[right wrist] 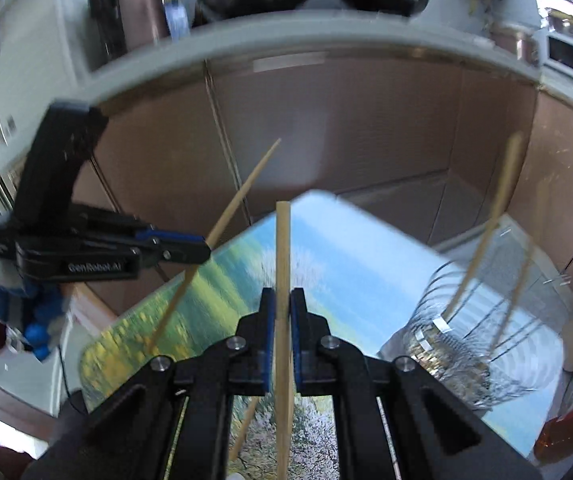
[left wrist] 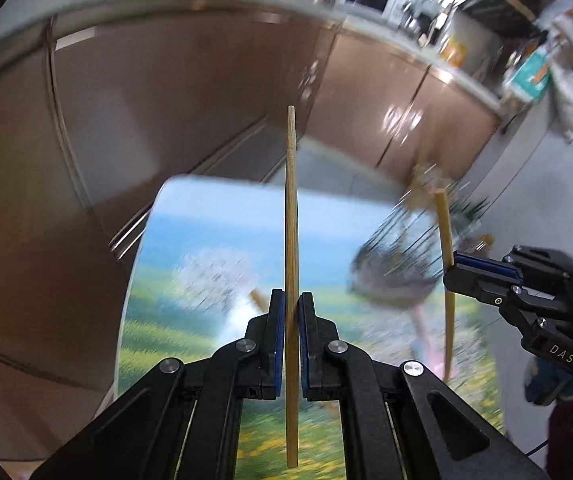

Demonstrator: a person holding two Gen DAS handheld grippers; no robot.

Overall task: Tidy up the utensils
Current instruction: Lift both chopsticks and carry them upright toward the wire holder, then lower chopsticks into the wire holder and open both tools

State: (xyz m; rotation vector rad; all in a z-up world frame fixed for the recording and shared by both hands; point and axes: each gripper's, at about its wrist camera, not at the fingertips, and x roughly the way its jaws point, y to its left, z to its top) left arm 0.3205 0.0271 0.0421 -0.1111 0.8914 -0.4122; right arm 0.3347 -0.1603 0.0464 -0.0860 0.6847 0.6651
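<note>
Layout over my picture-printed mat

I hold one tapered bamboo chopstick left, another blunt-ended bamboo chopstick right; wire utensil basket on mat's right, cabinets behind.

Your bench is covered by a printed landscape scene: blue sky at the far end, green and yellow meadow nearer you, a pale blossoming tree between. In the left wrist view it fills the lower middle of the frame. On it stands a wire rack, blurred, at the lower right of the right wrist view, with chopsticks standing up out of it. Another chopstick lies flat on the meadow print, bottom centre.
</note>
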